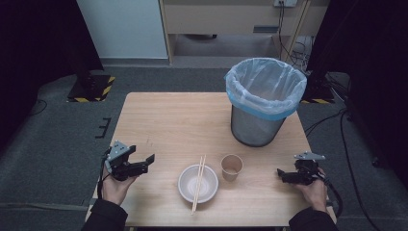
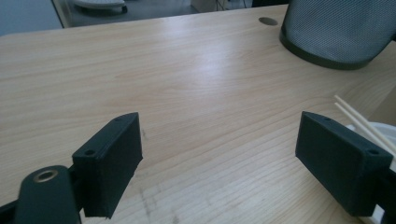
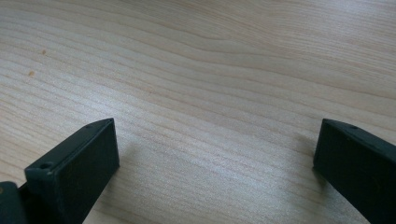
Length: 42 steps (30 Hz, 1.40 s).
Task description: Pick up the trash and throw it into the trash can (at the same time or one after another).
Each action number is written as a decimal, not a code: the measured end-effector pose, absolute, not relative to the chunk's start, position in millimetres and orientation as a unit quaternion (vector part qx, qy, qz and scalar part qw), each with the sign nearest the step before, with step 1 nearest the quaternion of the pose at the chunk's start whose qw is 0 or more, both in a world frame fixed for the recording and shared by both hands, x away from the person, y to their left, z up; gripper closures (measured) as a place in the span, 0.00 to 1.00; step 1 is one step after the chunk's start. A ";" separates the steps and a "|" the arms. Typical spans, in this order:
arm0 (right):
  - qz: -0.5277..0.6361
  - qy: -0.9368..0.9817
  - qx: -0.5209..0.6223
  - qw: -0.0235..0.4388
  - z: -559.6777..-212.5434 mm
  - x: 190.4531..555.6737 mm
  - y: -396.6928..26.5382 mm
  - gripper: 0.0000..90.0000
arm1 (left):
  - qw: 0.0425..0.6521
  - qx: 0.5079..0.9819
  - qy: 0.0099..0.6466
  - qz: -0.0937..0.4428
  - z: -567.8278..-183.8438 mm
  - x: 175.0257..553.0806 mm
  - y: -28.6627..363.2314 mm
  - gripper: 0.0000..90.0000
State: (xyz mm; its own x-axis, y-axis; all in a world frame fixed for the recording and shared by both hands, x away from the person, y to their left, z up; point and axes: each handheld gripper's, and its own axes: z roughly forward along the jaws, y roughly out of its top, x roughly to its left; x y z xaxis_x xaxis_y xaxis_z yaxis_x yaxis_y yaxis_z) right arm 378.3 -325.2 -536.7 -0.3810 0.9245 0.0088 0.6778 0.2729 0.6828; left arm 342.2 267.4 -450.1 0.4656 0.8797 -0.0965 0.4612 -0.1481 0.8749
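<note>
Nearest my high view, both forearms come in from the bottom edge, and I note the left tongs (image 1: 144,162) held low over the left margin of the bench (image 1: 168,120), jaws apart and holding nothing; the left gripper view confirms bare wood between them. My right tongs (image 1: 280,173) sit near the right edge, and the right gripper view shows their jaws likewise spread wide over bare wood grain, nothing clamped. By size, the bench comes first, pale wood and largely bare. Next is the wire-mesh waste bin (image 1: 262,103) with its blue-white liner, standing upright toward the far right, well apart from both tongs. Then the white paper bowl (image 1: 197,183) at the near centre, between my two hands, upright; whether it holds anything I cannot tell. Just right of it, apart from its rim, stands the brown paper cup (image 1: 232,167), upright. Smallest, the wooden chopsticks (image 1: 198,183) lie across the bowl, tips pointing away from me, near ends overhanging onto the bench. My judgement: this reads as clearing disposables into the bin, and nothing is yet done, since bowl, cup and chopsticks all remain on the bench, none gripped. All three items are left to move.
</note>
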 end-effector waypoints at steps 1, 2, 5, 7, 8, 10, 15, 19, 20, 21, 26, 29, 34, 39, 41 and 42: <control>0.307 0.772 0.519 0.201 -536.7 378.3 -325.2 0.00 | 0.459 0.723 0.464 0.228 -450.1 342.2 267.4 0.15; 0.307 0.772 0.519 0.201 -536.7 378.3 -325.2 0.00 | 0.461 0.724 0.459 0.229 -447.5 341.5 264.8 0.15; 0.304 0.773 0.519 0.199 -536.1 378.4 -324.5 0.00 | 0.468 0.725 0.449 0.231 -440.9 339.7 259.5 0.16; 0.303 0.774 0.520 0.198 -535.9 378.3 -323.4 0.00 | 0.474 0.725 0.443 0.233 -435.4 338.0 255.5 0.16; 0.303 0.774 0.519 0.198 -535.9 378.2 -323.4 0.00 | 0.477 0.725 0.441 0.230 -434.1 337.7 253.7 0.16; 0.303 0.774 0.519 0.199 -536.0 378.0 -323.3 0.00 | 0.479 0.726 0.436 0.231 -430.7 337.3 251.3 0.16; 0.303 0.773 0.521 0.197 -535.9 377.5 -322.7 0.00 | 0.487 0.723 0.431 0.232 -420.5 338.6 246.7 0.16; 0.302 0.773 0.521 0.199 -535.9 377.4 -322.6 0.00 | 0.494 0.722 0.426 0.232 -413.9 340.8 240.9 0.16; 0.302 0.773 0.521 0.199 -535.9 377.4 -322.5 0.00 | 0.496 0.723 0.422 0.232 -410.3 342.3 236.5 0.16; 0.302 0.773 0.521 0.199 -535.9 377.4 -322.5 0.00 | 0.497 0.724 0.419 0.232 -408.2 343.1 233.8 0.16; 0.302 0.772 0.523 0.199 -535.9 377.3 -322.2 0.00 | 0.504 0.726 0.406 0.233 -399.1 345.9 221.6 0.16; 0.302 0.771 0.524 0.199 -535.8 377.4 -321.9 0.00 | 0.509 0.730 0.393 0.233 -391.8 349.8 207.0 0.16; 0.301 0.771 0.524 0.199 -535.7 377.7 -321.6 0.00 | 0.509 0.739 0.378 0.227 -388.8 355.9 184.4 0.16; 0.302 0.771 0.524 0.199 -535.8 378.1 -321.5 0.00 | 0.499 0.754 0.365 0.221 -392.4 363.1 159.8 0.17; 0.302 0.772 0.523 0.198 -535.7 378.1 -321.6 0.00 | 0.496 0.758 0.365 0.214 -395.3 367.0 151.7 0.17; 0.302 0.772 0.523 0.198 -535.7 378.1 -321.6 0.00 | 0.494 0.761 0.365 0.210 -397.1 369.0 146.8 0.17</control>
State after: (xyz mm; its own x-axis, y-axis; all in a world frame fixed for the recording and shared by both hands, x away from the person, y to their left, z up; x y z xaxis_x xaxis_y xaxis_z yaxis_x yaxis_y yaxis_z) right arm 378.1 -321.6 -535.7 -0.3733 0.9277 0.0097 0.6882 0.2699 0.6735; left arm 369.0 146.8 -397.1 0.6460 0.7622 -0.0413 0.3470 -0.2451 0.9053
